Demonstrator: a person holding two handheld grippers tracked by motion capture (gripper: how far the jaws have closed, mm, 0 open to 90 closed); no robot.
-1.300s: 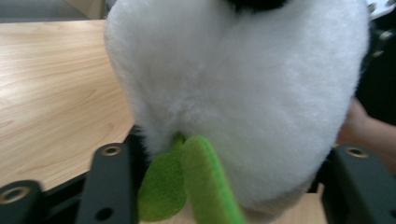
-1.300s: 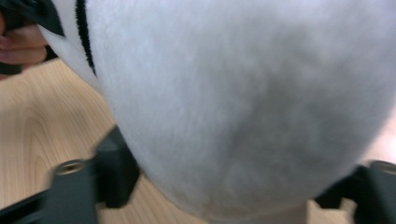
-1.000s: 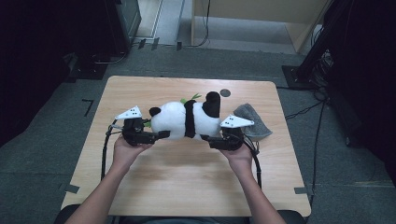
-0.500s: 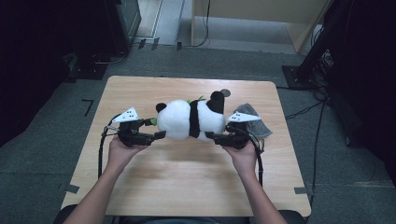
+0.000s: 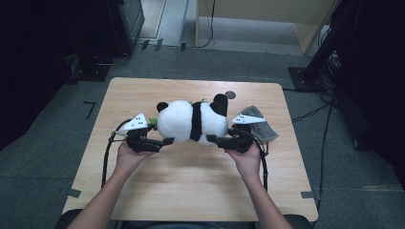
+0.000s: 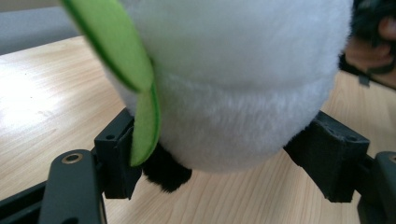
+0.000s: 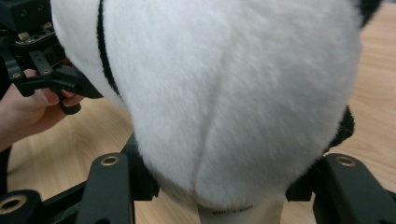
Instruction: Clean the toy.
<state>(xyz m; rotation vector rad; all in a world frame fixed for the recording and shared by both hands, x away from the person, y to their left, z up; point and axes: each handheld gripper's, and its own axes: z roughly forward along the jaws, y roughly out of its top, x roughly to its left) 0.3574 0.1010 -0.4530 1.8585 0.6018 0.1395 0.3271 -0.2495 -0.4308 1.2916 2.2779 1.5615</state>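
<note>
Left hand-held gripper: at the left end of the plush panda, lying level and pointing right; its jaws have just been closing, and in the left gripper view both black pads press into the white fur from either side, so it grips the toy.
Left hand: wrapped round the gripper body, forearm coming in from the bottom edge, cable looping down beside the wrist.
Green leaf: a felt piece on the panda, hanging over the left jaw's pad in the left gripper view.
Plush panda: white with a black band round the middle and black ears, lying lengthwise across the middle of the worktop, held between the two grippers; a black paw shows beneath it in the left gripper view.
Worktop: pale wood, bare in front of the toy.
Right hand-held gripper: at the panda's right end, pointing left; jaws closed against the fur on both sides, gripping it.
Grey cloth: on the worktop just behind the right hand.
</note>
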